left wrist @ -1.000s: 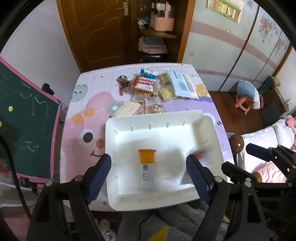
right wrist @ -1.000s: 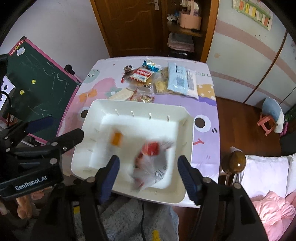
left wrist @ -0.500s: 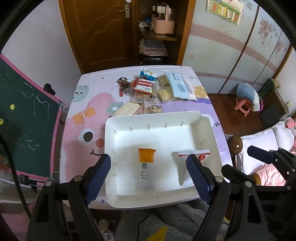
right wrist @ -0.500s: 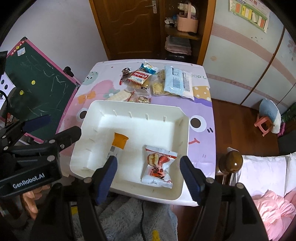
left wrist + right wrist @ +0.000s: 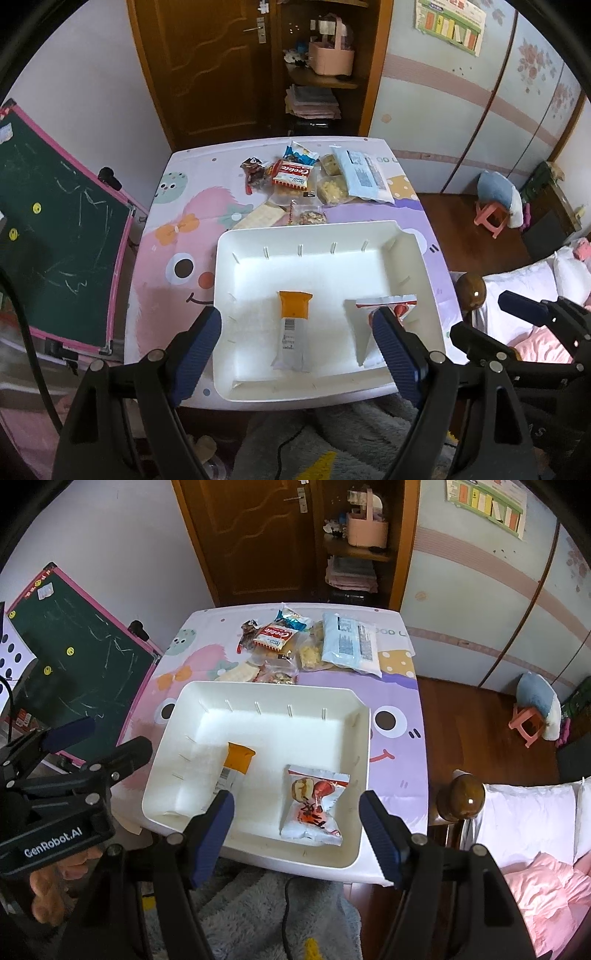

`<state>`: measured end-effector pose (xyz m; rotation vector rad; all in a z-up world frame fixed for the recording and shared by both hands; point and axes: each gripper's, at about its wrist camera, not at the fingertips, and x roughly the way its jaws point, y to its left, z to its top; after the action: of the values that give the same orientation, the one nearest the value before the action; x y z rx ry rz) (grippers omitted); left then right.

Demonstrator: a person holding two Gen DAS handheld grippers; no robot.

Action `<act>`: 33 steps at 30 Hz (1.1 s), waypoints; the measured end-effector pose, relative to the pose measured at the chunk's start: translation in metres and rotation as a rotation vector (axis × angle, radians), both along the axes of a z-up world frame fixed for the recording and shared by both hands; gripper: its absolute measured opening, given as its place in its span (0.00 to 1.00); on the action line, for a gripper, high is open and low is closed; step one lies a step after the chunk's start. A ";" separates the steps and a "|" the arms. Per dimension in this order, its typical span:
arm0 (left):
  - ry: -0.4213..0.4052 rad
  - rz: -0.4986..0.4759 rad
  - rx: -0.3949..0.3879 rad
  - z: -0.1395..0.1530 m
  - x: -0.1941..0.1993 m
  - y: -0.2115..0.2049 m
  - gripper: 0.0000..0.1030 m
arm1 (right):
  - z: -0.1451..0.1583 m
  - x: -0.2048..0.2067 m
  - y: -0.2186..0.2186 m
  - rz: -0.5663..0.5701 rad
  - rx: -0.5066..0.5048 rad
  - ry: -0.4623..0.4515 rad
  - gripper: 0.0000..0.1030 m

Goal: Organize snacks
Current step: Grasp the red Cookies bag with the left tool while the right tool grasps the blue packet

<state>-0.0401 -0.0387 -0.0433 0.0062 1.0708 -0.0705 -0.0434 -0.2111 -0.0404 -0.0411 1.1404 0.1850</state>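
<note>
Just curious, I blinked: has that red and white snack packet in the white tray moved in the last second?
Yes. The red and white packet was a mid-air blur; now it lies flat near the right wall of the white tray, beneath the open right claw.

White tray occupies the surface's near half; its far half lies bare, two packets along its near wall. Snack pile crowds the far edge. Chalkboard flanks the left edge.

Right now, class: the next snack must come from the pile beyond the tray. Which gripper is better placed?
Neither clearly. Left gripper and right gripper both hang open and empty over the white tray; the snack pile lies beyond both.
</note>
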 end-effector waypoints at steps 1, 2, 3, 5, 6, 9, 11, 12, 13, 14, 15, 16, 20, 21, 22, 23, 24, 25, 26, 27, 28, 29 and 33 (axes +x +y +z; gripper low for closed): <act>-0.006 0.004 -0.007 0.002 -0.002 0.000 0.81 | 0.001 -0.001 -0.002 -0.001 0.004 -0.003 0.69; -0.016 0.008 -0.015 0.005 -0.004 0.002 0.81 | 0.002 -0.002 -0.003 -0.004 0.009 -0.007 0.69; -0.029 0.014 -0.018 0.007 -0.006 0.003 0.81 | 0.002 -0.002 -0.004 -0.007 0.016 -0.013 0.69; -0.051 0.028 -0.013 0.012 -0.009 0.005 0.81 | 0.003 -0.002 -0.006 -0.012 0.021 -0.021 0.69; -0.056 0.032 -0.008 0.013 -0.010 0.005 0.81 | 0.004 -0.003 -0.007 -0.017 0.021 -0.026 0.69; -0.054 0.051 0.012 0.014 -0.007 0.010 0.81 | 0.007 -0.001 -0.010 -0.035 0.038 -0.047 0.68; -0.045 0.056 0.020 0.014 -0.006 0.011 0.81 | 0.010 0.002 -0.011 -0.048 0.050 -0.064 0.68; -0.041 0.063 0.025 0.013 -0.002 0.013 0.81 | 0.011 0.005 -0.012 -0.056 0.058 -0.070 0.68; -0.038 0.067 0.027 0.013 0.001 0.014 0.81 | 0.011 0.007 -0.012 -0.057 0.065 -0.072 0.68; -0.035 0.069 0.024 0.013 0.004 0.016 0.81 | 0.012 0.011 -0.012 -0.055 0.077 -0.074 0.68; -0.032 0.069 0.017 0.014 0.009 0.017 0.81 | 0.012 0.013 -0.012 -0.052 0.084 -0.076 0.68; -0.029 0.067 0.006 0.014 0.015 0.018 0.81 | 0.013 0.017 -0.010 -0.046 0.086 -0.081 0.68; -0.026 0.051 -0.004 0.015 0.034 0.018 0.81 | 0.019 0.029 -0.008 -0.043 0.062 -0.105 0.68; -0.023 0.043 -0.005 0.015 0.040 0.017 0.81 | 0.020 0.033 -0.008 -0.049 0.060 -0.106 0.68; -0.022 0.036 -0.005 0.015 0.045 0.016 0.81 | 0.021 0.038 -0.010 -0.056 0.064 -0.105 0.68; -0.022 0.030 -0.003 0.016 0.050 0.015 0.81 | 0.022 0.044 -0.012 -0.067 0.070 -0.104 0.68; -0.019 0.021 0.008 0.016 0.059 0.014 0.81 | 0.022 0.048 -0.014 -0.075 0.069 -0.104 0.68; -0.019 0.014 0.014 0.016 0.067 0.013 0.81 | 0.022 0.053 -0.015 -0.083 0.066 -0.106 0.68; -0.019 0.008 0.017 0.016 0.073 0.012 0.81 | 0.023 0.061 -0.017 -0.092 0.063 -0.109 0.68; -0.018 -0.002 0.020 0.016 0.084 0.011 0.81 | 0.023 0.066 -0.019 -0.100 0.062 -0.111 0.68; -0.019 -0.006 0.023 0.017 0.091 0.011 0.81 | 0.023 0.073 -0.021 -0.108 0.063 -0.110 0.68; -0.021 -0.008 0.024 0.017 0.098 0.012 0.81 | 0.023 0.078 -0.023 -0.115 0.065 -0.110 0.68; -0.036 -0.012 0.034 0.019 0.141 0.015 0.81 | 0.023 0.109 -0.030 -0.144 0.054 -0.112 0.68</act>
<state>0.1011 -0.0235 -0.0242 0.0450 1.0362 -0.0629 0.0655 -0.2413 -0.0174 0.0779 1.0222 0.0837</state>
